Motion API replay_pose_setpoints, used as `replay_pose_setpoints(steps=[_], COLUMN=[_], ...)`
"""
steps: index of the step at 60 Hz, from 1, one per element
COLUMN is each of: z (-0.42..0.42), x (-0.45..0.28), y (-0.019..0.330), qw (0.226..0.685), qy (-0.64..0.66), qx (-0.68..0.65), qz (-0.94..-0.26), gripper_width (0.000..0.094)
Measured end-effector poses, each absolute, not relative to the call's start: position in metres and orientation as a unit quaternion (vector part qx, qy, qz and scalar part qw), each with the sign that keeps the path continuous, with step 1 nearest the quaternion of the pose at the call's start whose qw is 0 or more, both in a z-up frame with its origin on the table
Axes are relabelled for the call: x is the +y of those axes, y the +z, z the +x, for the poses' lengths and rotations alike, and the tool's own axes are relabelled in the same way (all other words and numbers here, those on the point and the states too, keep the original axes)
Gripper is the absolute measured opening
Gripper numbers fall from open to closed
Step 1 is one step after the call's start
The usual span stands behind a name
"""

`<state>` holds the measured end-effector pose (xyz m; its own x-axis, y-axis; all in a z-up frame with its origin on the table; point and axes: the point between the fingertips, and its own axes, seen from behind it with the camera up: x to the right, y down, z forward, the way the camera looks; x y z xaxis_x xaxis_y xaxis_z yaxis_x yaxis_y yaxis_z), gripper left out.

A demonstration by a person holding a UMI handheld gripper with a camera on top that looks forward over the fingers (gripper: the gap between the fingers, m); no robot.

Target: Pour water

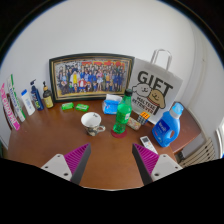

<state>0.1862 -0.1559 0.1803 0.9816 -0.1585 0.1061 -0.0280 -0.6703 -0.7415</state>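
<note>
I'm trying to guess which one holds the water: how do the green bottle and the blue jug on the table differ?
The green bottle is slim, see-through and tall; the blue jug is squat, opaque and has a handle. The green bottle stands mid-table beside the white cup; the blue jug stands nearer the table's edge, below the gift bag. Both stand upright, beyond the open jaws of the gripper.

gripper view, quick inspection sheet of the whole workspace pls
surface: round wooden table, bare near the fingers
job's things: green bottle upright mid-table; white cup just beside it
clutter: framed photo, gift bag, blue jug, row of toiletry bottles, small green packets, remote
grippers: gripper open, holding nothing, short of the bottle
cables: nothing seen
surroundings: white wall behind, chair at table edge
</note>
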Motion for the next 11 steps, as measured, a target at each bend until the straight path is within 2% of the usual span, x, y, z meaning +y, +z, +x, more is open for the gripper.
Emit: replay_pose_setpoints(steps=[11], z=[0.172], x=[-0.160], y=[0.183], qw=[0.411], qy=[-0.081], qx=[0.055], qz=[-0.906], gripper_width=[0.0853])
